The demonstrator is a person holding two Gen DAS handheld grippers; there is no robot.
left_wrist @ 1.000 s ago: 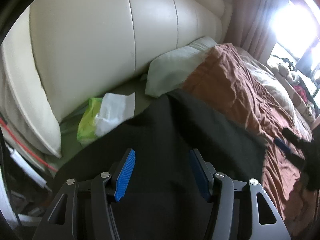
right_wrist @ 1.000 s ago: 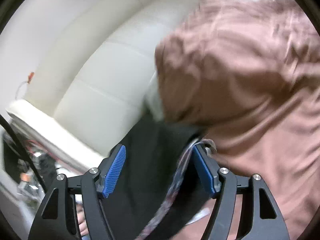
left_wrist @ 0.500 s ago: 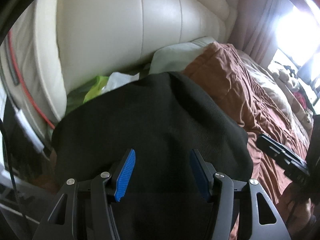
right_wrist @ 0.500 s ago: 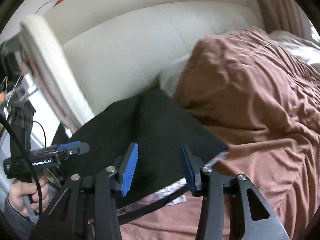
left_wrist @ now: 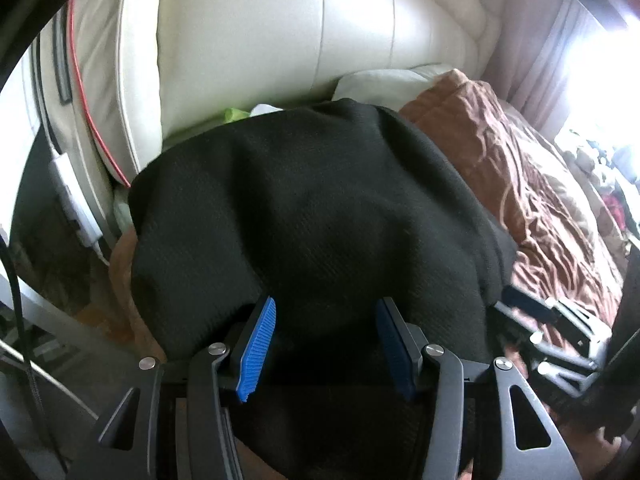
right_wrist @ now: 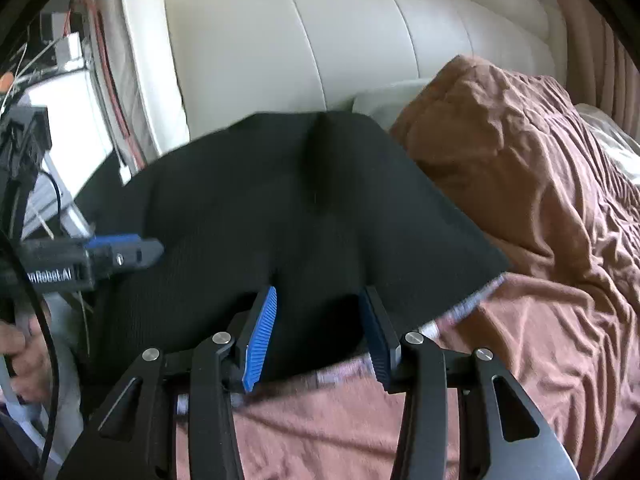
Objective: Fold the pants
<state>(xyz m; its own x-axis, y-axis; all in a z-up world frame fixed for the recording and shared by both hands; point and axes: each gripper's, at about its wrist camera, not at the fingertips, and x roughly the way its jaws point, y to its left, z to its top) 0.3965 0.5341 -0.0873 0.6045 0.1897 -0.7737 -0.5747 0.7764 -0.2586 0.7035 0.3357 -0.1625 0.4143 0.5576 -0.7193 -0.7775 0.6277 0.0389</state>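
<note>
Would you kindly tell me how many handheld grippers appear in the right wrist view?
2: the right gripper in the lower foreground, its blue-padded fingers astride the black knit pants; the left gripper at the left edge, partly cropped.

Support surface: bed with cream padded leather headboard, covered by a crumpled brown quilted blanket. Black knit pants lay spread over the blanket at the head end, near the bed's left edge. White pillow sat against the headboard, partly under the blanket. Small green packet visible behind the pants.
</note>
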